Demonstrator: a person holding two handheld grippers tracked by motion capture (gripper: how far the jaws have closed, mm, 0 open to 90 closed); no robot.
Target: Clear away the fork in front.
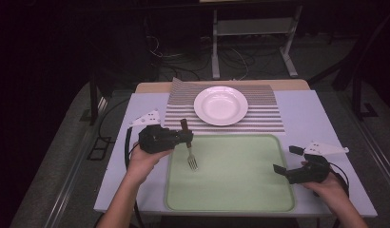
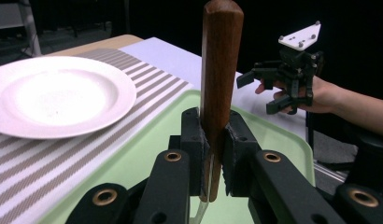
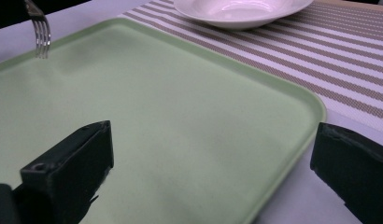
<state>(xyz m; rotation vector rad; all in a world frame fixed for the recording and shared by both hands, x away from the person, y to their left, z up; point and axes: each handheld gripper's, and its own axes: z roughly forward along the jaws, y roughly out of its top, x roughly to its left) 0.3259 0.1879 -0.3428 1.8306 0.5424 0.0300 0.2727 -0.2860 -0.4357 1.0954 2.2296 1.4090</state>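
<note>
L tongs (image 1: 186,137) clamped on the wooden handle of a fork (image 1: 189,149), gripped approx mid-handle. The fork hangs w/ tines down over the near-left part of the green tray (image 1: 274,190); can't tell if the tines touch the tray floor. Handle top stands above the tongs, just short of the striped placemat (image 1: 269,107).

R tongs (image 1: 284,160) spread wide apart, holding nothing, at the tray's right rim w/ the lower tip over the rim. In the right gripper view the tray's rounded far-right corner sits between the two tips.

Tray floor is bare apart from the fork, so lots of open room across its middle & right. White plate (image 1: 220,105) sits on the placemat beyond the tray's far edge, nothing in it. Bare tabletop (image 1: 307,118) strips left & right of the tray.
</note>
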